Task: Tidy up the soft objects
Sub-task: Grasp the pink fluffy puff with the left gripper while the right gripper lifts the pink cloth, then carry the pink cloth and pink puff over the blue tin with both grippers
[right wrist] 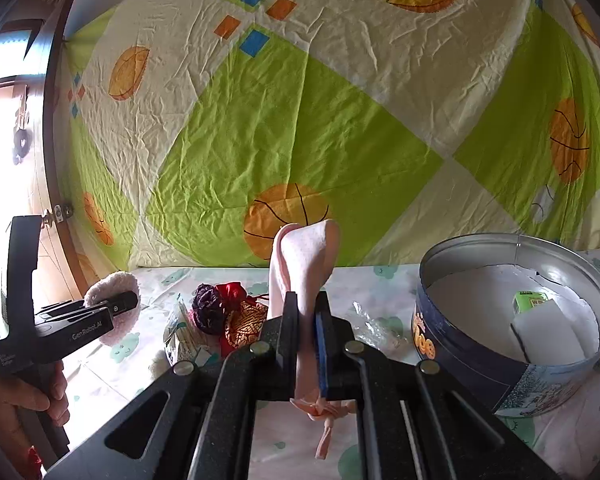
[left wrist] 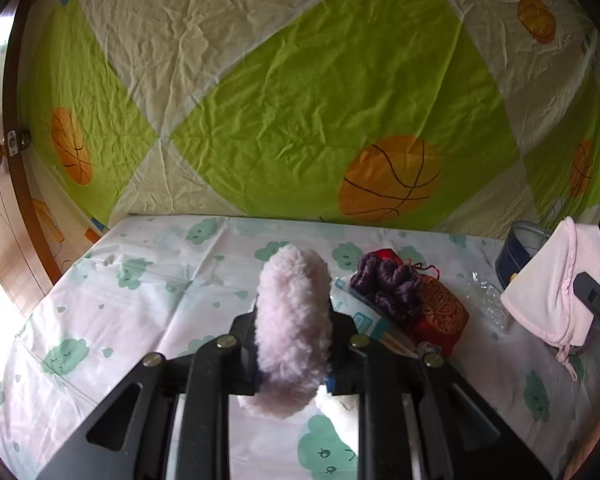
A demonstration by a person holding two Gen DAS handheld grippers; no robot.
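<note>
Fingers of the left gripper are clamped on a fluffy pink plush, which fills the gap between them. The plush stands on end, its long axis running up and away from the camera, and it is lifted above the tabletop. In the right wrist view the same plush pokes out past the left gripper, off to the left of the pile.

Fingers of the right gripper are nearly closed, pinching a pink cloth. The cloth stands upright between them, its folded top pointing up, its knotted strings hanging below the fingers. In the left wrist view this cloth shows at the right, held off the tabletop.

Between the two grippers a small pile lies on the cloud-print cover: a purple yarn bundle, a red brocade pouch touching it, a pack of sticks beside them, and crumpled clear plastic to the right.

A round tin stands at the right, open-topped. Inside it lie white paper lining, a white block and a small green box.

A green and cream basketball sheet hangs behind.
</note>
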